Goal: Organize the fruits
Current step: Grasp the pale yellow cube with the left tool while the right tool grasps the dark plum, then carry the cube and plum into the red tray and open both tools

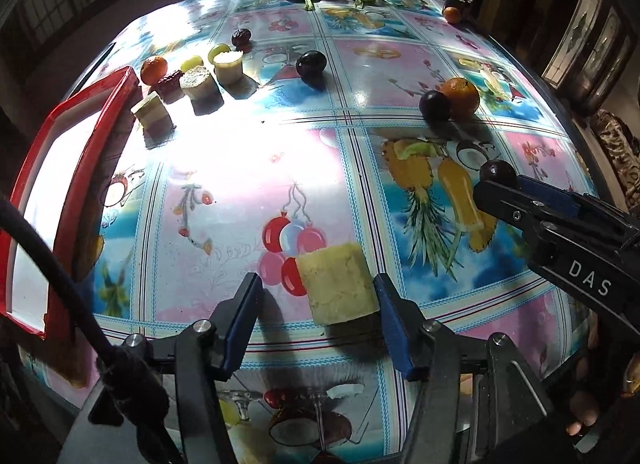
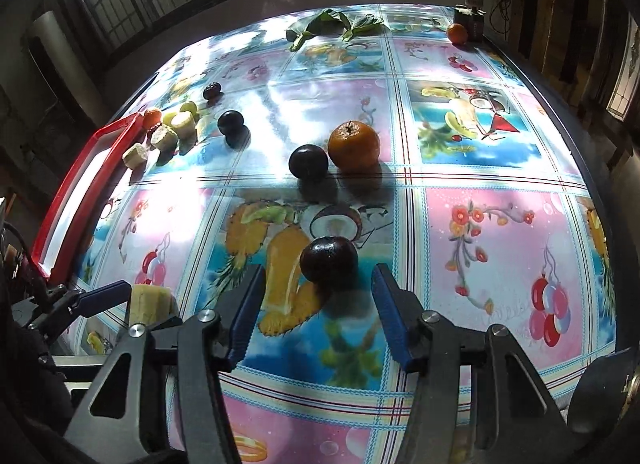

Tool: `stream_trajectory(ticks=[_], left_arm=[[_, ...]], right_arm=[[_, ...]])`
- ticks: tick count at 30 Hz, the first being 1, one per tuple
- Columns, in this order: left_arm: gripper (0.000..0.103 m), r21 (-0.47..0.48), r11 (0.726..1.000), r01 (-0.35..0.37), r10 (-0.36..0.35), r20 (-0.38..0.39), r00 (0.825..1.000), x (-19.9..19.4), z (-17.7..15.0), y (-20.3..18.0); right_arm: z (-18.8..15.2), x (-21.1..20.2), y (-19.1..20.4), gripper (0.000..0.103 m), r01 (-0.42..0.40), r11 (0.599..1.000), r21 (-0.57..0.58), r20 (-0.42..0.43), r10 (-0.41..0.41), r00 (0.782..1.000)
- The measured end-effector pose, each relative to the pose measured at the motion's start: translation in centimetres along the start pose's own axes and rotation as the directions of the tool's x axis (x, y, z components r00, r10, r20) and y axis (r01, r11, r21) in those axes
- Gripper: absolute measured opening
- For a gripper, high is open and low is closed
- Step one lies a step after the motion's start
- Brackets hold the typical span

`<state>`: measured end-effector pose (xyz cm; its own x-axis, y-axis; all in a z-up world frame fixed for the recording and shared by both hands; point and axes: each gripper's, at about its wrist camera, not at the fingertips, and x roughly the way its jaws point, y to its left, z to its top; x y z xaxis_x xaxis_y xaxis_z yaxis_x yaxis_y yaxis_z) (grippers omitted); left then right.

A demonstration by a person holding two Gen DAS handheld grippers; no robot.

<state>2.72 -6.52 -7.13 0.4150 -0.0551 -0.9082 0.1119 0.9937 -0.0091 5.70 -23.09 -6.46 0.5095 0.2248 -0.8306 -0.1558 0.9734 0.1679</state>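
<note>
Red tray (image 1: 64, 191) empty; all fruit on surface (image 1: 360, 75). Our left gripper (image 1: 318, 310) straddles pineapple chunk (image 1: 338, 282), right gripper (image 2: 318, 304) straddles plum (image 2: 329, 262), neither clamped.

Both cameras ride on the grippers and look steeply down along their fingers at the table (image 1: 360, 103), from close above it. The left view faces a yellow chunk (image 1: 338, 284), the right a dark plum (image 2: 329, 262). Both share the red tray (image 2: 80, 183), the orange (image 1: 460, 97) and each other's gripper.
</note>
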Motion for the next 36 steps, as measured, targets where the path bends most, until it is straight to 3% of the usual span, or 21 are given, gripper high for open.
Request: stream_trajectory(ticks=[2,5,11,23,36], left_arm=[[0.03,0.003,1.0,0.006,-0.006,0.01,1.0,-0.2,0.0,0.7],[0.029,-0.02,0.998,0.055,-0.055,0.028,0.998,-0.2,0.1,1.9],[0.029,-0.033,0.996,0.087,-0.085,0.073,0.994,-1.7,-0.5,3.9],[0.029,-0.122,0.992,-0.013,0.031,0.153,0.988,-6.0,-1.2,9.9],[0.029,-0.256,0.962,-0.091,0.139,0.173,0.975,-7.5,-1.8,17.8]], right_arm=[[0.0,0.6,0.2,0.044,0.02,1.0,-0.012,-0.003,-0.02,1.0],[0.0,0.6,0.3,0.032,0.052,0.998,-0.023,0.007,-0.052,0.999],[-0.3,-1.3,1.1,0.032,-0.006,1.0,-0.008,0.052,0.006,0.999],[-0.2,-2.2,6.7,0.032,-0.111,0.991,-0.072,0.046,0.114,0.992],[0.2,-1.0,14.4,0.032,-0.221,0.959,-0.177,-0.015,0.222,0.975]])
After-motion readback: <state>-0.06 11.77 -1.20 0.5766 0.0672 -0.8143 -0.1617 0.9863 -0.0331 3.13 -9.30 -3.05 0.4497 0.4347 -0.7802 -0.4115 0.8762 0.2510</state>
